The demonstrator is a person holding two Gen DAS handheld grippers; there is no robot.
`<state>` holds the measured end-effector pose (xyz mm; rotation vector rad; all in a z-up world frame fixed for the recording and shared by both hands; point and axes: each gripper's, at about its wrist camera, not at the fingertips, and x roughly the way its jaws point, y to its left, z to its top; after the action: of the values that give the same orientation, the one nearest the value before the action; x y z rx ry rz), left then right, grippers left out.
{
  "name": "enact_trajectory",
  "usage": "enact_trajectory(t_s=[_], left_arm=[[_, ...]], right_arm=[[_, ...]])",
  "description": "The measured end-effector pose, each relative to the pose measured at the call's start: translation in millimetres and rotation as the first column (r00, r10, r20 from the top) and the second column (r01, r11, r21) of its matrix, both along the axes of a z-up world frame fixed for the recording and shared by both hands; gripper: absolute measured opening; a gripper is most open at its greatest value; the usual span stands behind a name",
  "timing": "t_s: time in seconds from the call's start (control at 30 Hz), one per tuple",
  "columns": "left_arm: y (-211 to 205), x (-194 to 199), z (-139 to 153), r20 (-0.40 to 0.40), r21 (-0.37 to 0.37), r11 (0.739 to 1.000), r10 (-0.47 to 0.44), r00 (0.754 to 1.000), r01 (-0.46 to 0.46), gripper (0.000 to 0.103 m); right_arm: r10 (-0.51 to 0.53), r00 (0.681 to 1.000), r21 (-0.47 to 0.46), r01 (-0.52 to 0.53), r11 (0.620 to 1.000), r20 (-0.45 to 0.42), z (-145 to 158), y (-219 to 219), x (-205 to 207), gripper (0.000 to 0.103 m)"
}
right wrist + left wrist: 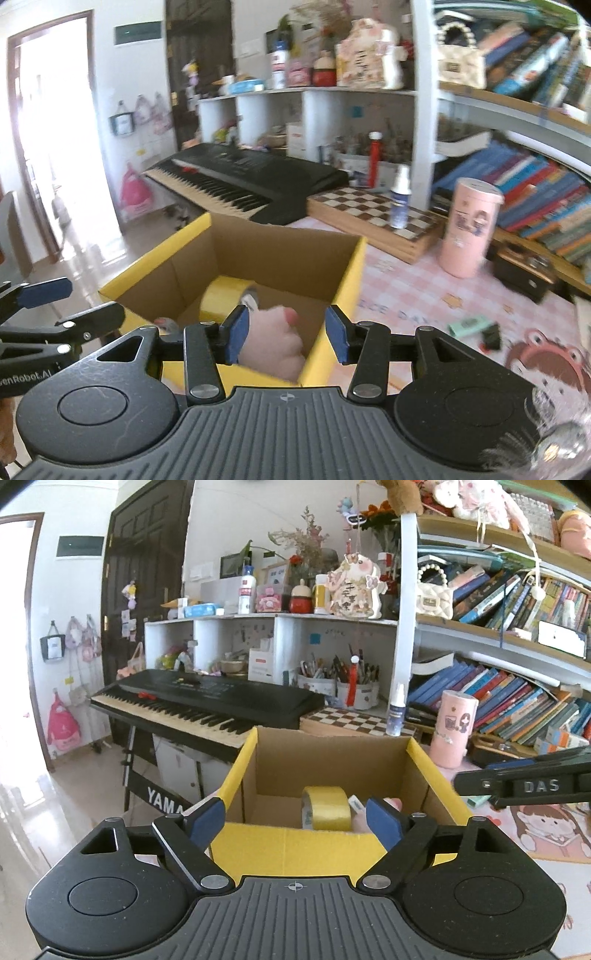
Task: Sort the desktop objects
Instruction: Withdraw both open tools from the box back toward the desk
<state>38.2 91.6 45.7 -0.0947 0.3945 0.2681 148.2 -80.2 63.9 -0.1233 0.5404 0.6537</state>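
Both my tongs hang released over the yellow cardboard box, tape roll and pink plush already inside; I'd say the right gripper fetches the green item mid-table next, left gripper idle.

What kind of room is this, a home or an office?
Most likely a home, perhaps a child's study room: bookshelves crammed with books, a Yamaha keyboard on a stand, and a pink cartoon tablecloth under the cardboard box.
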Motion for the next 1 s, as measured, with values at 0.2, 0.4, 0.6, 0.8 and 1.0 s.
enact_trajectory(t_s=[0.2,0.4,0.6,0.8,1.0], left_arm=[[-1.4,-18.2,-2.3,-0.012,-0.003,1.000,-0.020,1.000,0.020,0.086],[-6.8,-37.6,-5.4,-0.028,0.001,0.999,-0.049,0.998,0.049,0.086],[-13.7,-55.3,-10.4,-0.049,-0.004,0.997,-0.073,0.996,0.072,0.086],[-20.4,-73.0,-16.5,-0.067,-0.017,0.996,-0.090,0.994,0.089,0.086],[-30.1,-83.5,-22.1,-0.112,-0.005,0.993,-0.116,0.987,0.117,0.086]], right_arm=[[-0.108,0.994,0.001,0.108,0.994,0.001,-5.6,-22.2,-31.7,0.043],[-0.210,0.978,-0.004,0.210,0.978,-0.003,-17.2,-41.4,-65.6,0.045],[-0.247,0.968,-0.024,0.247,0.969,-0.031,-29.8,-50.1,-98.3,0.045],[-0.256,0.965,-0.035,0.254,0.966,-0.056,-39.7,-53.0,-124.3,0.045],[-0.256,0.964,-0.047,0.253,0.966,-0.073,-46.6,-49.5,-144.1,0.050]])
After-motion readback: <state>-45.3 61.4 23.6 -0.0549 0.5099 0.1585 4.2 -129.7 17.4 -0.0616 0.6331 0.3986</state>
